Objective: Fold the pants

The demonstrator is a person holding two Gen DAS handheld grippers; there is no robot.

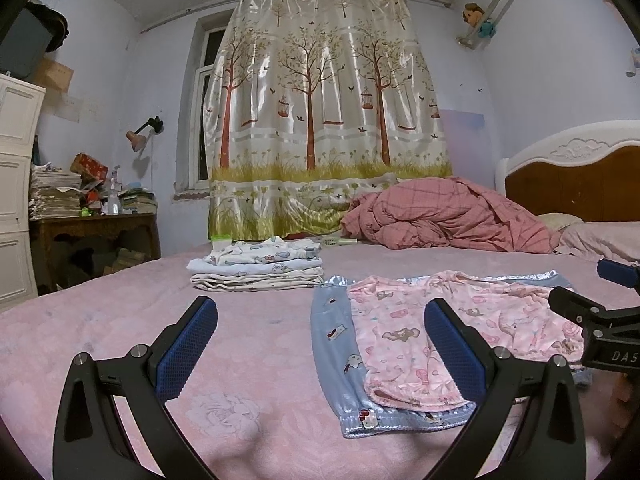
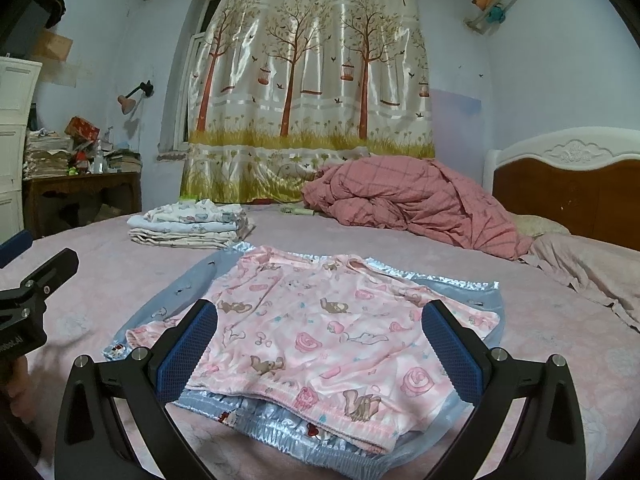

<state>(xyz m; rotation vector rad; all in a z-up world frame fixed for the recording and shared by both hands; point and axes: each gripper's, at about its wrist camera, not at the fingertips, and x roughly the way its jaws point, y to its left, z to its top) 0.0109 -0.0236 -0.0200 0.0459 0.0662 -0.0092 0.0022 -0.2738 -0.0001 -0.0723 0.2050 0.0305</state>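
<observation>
Both jaws gape empty: left gripper (image 1: 320, 350) beside the pink pants (image 2: 320, 332), right gripper (image 2: 320, 350) over their waistband. Pinch only pink fabric, sparing the blue pants (image 1: 332, 340) beneath.

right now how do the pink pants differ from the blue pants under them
The pink pants lie on top, in full view; the blue pants lie beneath, showing only around the edges. The pink ones look matte with bears and roses; the blue ones are shiny, satin-like. Both lie flat on the bed with elastic waistbands toward the camera.
</observation>
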